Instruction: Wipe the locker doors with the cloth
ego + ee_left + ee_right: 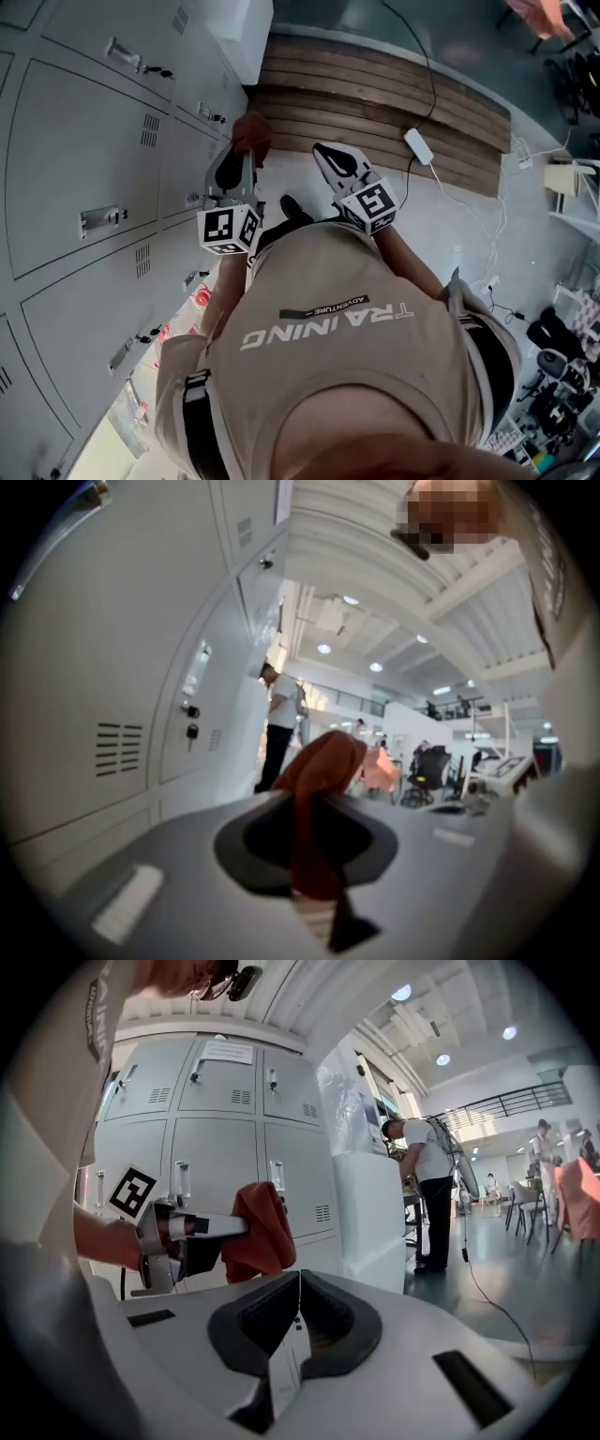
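Observation:
A rust-red cloth is bunched in my left gripper, which is shut on it just off the grey locker doors. In the left gripper view the cloth stands up from between the closed jaws, with the locker doors close on the left. My right gripper hangs beside the left one, a little farther from the lockers. Its jaws are shut with nothing between them. The right gripper view shows the left gripper holding the cloth before the lockers.
A slatted wooden bench lies on the floor ahead, with a white power strip and its cable on it. A white cabinet stands beyond the lockers. A person stands farther off. Equipment crowds the right side.

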A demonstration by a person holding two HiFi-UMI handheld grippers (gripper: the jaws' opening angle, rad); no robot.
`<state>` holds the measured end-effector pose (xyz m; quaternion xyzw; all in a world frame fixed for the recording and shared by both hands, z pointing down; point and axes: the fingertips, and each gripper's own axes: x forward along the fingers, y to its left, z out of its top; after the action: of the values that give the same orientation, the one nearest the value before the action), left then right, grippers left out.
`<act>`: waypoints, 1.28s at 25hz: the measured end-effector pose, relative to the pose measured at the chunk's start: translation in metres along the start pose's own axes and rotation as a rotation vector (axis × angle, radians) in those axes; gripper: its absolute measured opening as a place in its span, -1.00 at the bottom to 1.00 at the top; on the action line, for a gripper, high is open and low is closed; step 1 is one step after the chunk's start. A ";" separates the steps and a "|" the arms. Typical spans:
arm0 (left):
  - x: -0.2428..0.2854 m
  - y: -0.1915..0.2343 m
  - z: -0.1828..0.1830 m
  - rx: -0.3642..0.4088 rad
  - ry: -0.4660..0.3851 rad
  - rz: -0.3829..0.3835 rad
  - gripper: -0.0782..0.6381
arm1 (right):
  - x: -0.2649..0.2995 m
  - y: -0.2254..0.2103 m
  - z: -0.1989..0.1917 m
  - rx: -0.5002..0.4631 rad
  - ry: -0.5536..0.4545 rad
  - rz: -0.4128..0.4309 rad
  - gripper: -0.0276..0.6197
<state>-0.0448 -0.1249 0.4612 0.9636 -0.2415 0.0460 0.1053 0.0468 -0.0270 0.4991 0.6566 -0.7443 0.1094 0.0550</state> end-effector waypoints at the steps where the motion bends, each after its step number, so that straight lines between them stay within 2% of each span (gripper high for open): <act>1: 0.000 0.005 0.001 -0.008 0.001 0.015 -0.63 | 0.007 0.003 0.002 -0.023 0.007 0.023 -0.87; 4: -0.002 0.022 -0.001 -0.044 0.007 0.073 -0.63 | 0.029 0.012 0.004 -0.091 0.029 0.115 -0.87; 7: -0.004 0.037 0.000 -0.050 0.012 0.151 -0.63 | 0.050 0.006 0.007 -0.016 0.025 0.185 -0.87; 10: -0.003 0.050 0.004 -0.049 0.009 0.243 -0.63 | 0.071 -0.006 0.007 0.004 0.047 0.251 -0.87; 16: -0.005 0.078 0.022 -0.088 -0.040 0.560 -0.63 | 0.129 -0.023 0.036 -0.103 0.062 0.555 -0.87; 20: -0.009 0.082 0.036 -0.073 -0.079 0.707 -0.63 | 0.160 -0.026 0.056 -0.160 0.042 0.694 -0.87; 27: -0.056 0.063 0.029 -0.115 -0.114 0.973 -0.63 | 0.165 0.025 0.053 -0.202 0.066 1.002 -0.87; 30: -0.076 0.054 0.030 -0.119 -0.141 1.040 -0.63 | 0.160 0.052 0.050 -0.228 0.075 1.092 -0.87; 32: -0.089 0.050 0.036 -0.096 -0.151 1.059 -0.63 | 0.153 0.070 0.051 -0.230 0.074 1.135 -0.87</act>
<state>-0.1452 -0.1351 0.4227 0.7045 -0.7033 0.0124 0.0940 -0.0398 -0.1792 0.4774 0.1403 -0.9844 0.0632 0.0848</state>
